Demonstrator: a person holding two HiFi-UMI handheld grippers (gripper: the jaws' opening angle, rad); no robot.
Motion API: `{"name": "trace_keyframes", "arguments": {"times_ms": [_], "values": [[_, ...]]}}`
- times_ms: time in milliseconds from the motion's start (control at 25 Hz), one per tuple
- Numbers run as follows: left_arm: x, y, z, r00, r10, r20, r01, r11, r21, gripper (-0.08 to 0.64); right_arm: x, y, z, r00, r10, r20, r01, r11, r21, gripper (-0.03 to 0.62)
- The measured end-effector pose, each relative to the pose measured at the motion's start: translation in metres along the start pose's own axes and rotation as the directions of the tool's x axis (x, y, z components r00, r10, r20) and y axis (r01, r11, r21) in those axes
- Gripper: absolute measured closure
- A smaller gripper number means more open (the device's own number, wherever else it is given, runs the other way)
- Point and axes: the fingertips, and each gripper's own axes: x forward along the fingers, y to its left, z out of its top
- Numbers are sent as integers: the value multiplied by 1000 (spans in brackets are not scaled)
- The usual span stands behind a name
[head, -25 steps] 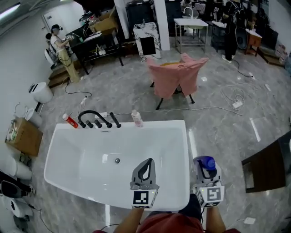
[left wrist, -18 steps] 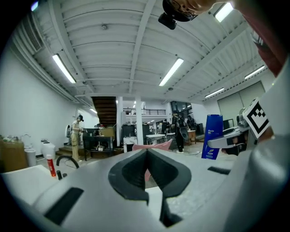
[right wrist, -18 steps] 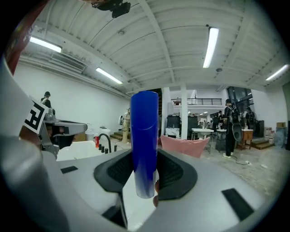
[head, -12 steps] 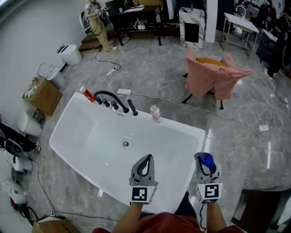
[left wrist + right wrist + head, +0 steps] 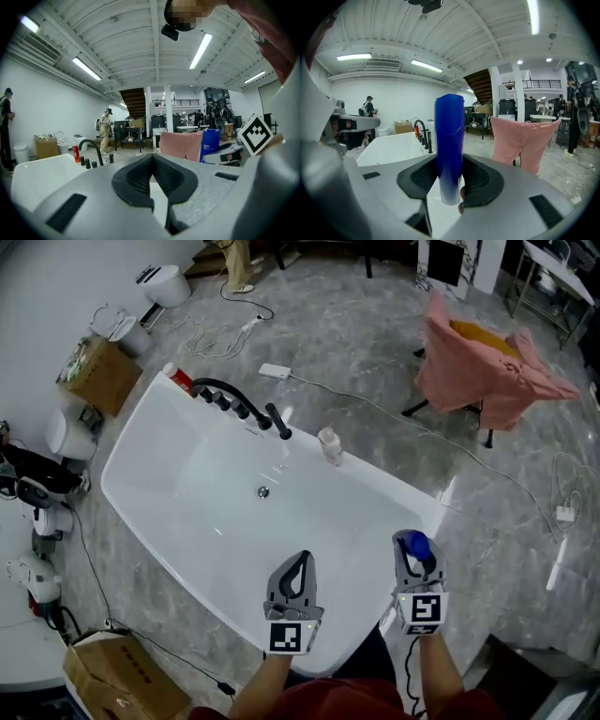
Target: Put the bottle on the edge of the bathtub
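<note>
A blue bottle (image 5: 449, 136) stands upright between the jaws of my right gripper (image 5: 450, 165), which is shut on its lower part. In the head view the right gripper (image 5: 413, 549) holds the blue bottle (image 5: 418, 544) just off the near right corner of the white bathtub (image 5: 187, 563), over its rim and the floor. My left gripper (image 5: 301, 561) hovers above the tub's near edge. In its own view the left gripper (image 5: 151, 157) is shut and empty, with the blue bottle (image 5: 210, 146) to its right.
A black faucet set (image 5: 236, 401), a red bottle (image 5: 178, 379) and a pale bottle (image 5: 330, 446) stand on the tub's far rim. Behind are a pink-draped chair (image 5: 487, 362), floor cables (image 5: 375, 409) and cardboard boxes (image 5: 98, 373). A white tub wall (image 5: 393, 145) lies to the bottle's left.
The head view has swung, so the tub now lies diagonally and nearer. Both grippers keep their pose at the tub's near edge, and the bottle stays held.
</note>
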Motion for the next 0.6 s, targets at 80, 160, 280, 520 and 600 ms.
{"name": "trace_keyframes", "arguments": {"times_ms": [80, 160, 280, 520, 600], "values": [[12, -2, -16, 1000, 15, -25, -15, 1000, -15, 555, 30, -10, -18, 1000, 14, -27, -13, 1000, 17, 443], [25, -3, -33, 999, 29, -46, -30, 999, -20, 555, 60, -19, -34, 998, 30, -48, -29, 999, 13, 443], [43, -4, -54, 997, 52, -61, -54, 998, -34, 555, 103, -27, -58, 996, 53, -70, -54, 999, -8, 443], [69, -2, -79, 992, 93, -80, -96, 995, -35, 555, 179, -36, -92, 991, 99, -89, -105, 993, -61, 443], [75, 0, -85, 988, 115, -99, -120, 992, -42, 555, 202, -36, -97, 990, 114, -88, -121, 990, -71, 443]]}}
